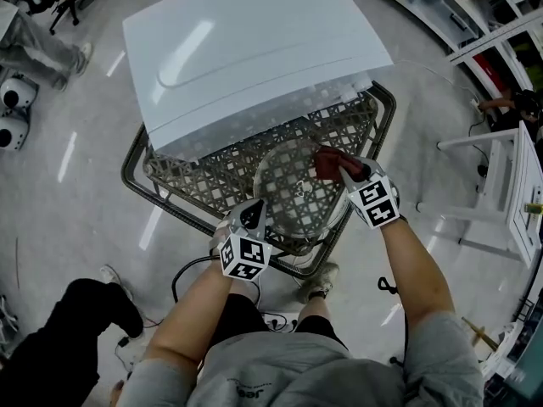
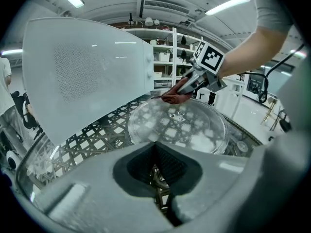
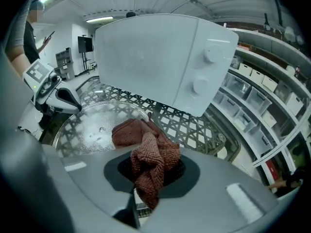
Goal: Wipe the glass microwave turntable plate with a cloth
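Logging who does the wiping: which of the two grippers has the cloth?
The right gripper: a reddish-brown cloth is bunched between its jaws. The left gripper, at the near rim of the glass plate, has none.

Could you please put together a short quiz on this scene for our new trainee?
1. Multiple choice: what does the right gripper hold? A) a sponge B) a reddish-brown cloth C) nothing.
2. True or false: the glass plate lies inside the white microwave.
3. Short answer: what surface does the glass plate rest on?
Key: 1 B; 2 false; 3 the lattice tabletop, in front of the microwave.
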